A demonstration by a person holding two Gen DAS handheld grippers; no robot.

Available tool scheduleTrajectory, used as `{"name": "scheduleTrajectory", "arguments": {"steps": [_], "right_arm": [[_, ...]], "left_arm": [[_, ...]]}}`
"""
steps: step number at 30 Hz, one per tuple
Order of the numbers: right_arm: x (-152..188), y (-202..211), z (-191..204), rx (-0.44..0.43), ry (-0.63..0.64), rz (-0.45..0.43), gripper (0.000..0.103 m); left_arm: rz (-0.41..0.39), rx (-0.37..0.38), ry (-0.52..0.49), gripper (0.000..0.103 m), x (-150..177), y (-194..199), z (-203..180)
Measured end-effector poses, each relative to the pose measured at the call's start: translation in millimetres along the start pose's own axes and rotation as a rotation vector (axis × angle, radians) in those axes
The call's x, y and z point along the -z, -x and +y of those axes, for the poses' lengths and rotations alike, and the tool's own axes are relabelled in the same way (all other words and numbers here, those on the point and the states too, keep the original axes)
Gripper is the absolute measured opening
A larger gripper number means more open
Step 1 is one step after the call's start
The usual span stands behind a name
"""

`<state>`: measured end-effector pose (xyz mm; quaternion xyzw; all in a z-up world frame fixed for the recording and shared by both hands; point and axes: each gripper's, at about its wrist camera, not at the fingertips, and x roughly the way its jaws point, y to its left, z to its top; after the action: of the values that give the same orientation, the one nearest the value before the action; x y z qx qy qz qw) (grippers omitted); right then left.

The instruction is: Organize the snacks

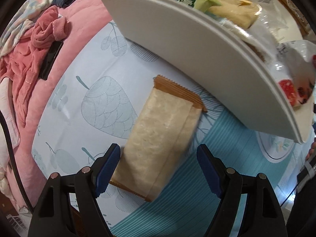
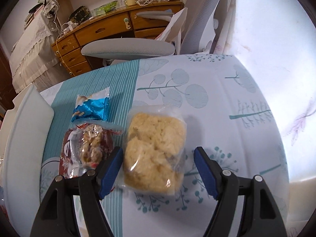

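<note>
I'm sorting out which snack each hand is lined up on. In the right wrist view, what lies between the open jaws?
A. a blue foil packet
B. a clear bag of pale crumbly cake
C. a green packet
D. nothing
B: the clear bag of pale crumbly cake lies on the tablecloth between the right gripper jaws, which stand open.

Both views are bent strongly by the fisheye lens, and black vignette corners are seen around each round picture. In the right wrist view the upper right is washed out by strong daylight from a bright window area [image 2: 272, 29], and detail there is lost. Glare is seen on the clear snack wrapper [image 2: 156, 148]. The left wrist view is evenly and softly lit; slight blur is seen on the white tray [image 1: 197, 63] rim and the beige packet [image 1: 160, 138].
</note>
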<state>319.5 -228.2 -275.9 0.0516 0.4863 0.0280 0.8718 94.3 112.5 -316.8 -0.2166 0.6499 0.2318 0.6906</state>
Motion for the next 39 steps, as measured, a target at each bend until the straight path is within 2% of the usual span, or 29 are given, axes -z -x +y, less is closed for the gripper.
{"name": "scheduleTrajectory", "arguments": {"steps": [5, 6, 8, 10, 12, 13, 23, 30, 35, 39], "right_arm": [[1.1, -1.2, 2.0, -0.003, 0.034, -0.012, 0.073], [2.0, -0.2, 1.8, -0.004, 0.040, -0.012, 0.071], [3.4, 2.2, 2.3, -0.018, 0.049, -0.012, 0.058], [5.3, 4.8, 1.2, -0.026, 0.045, -0.005, 0.056], [7.1, 7.4, 1.2, -0.021, 0.043, 0.001, 0.054], [8.3, 9.1, 1.4, -0.019, 0.043, 0.006, 0.053], [44.4, 41.1, -2.5, -0.058, -0.029, 0.118, 0.051], [79.4, 87.8, 2.4, -0.096, -0.066, 0.197, 0.051], [84.4, 117.2, 10.4, -0.189, -0.098, 0.233, 0.051], [79.9, 152.7, 24.3, -0.254, -0.043, 0.199, 0.051]], "left_arm": [[0.004, -0.009, -0.005, 0.078, -1.1, -5.0, -0.8], [0.000, -0.008, -0.010, 0.079, -1.8, -5.5, -1.7], [-0.006, -0.008, -0.015, 0.078, -1.7, -5.4, -2.5], [-0.018, -0.007, -0.021, 0.073, -0.7, -3.4, -3.6], [-0.027, -0.008, -0.027, 0.062, -0.3, -1.1, -4.3], [-0.027, -0.009, -0.031, 0.062, 0.0, -0.6, -4.9], [0.040, -0.004, -0.034, 0.060, 8.8, -1.5, 0.5], [0.127, 0.019, 0.001, 0.060, 21.9, 0.2, 14.3], [0.079, 0.025, 0.008, 0.060, 28.8, 18.8, 16.2], [0.033, 0.072, 0.035, 0.060, 33.8, 35.2, 20.1]]}}
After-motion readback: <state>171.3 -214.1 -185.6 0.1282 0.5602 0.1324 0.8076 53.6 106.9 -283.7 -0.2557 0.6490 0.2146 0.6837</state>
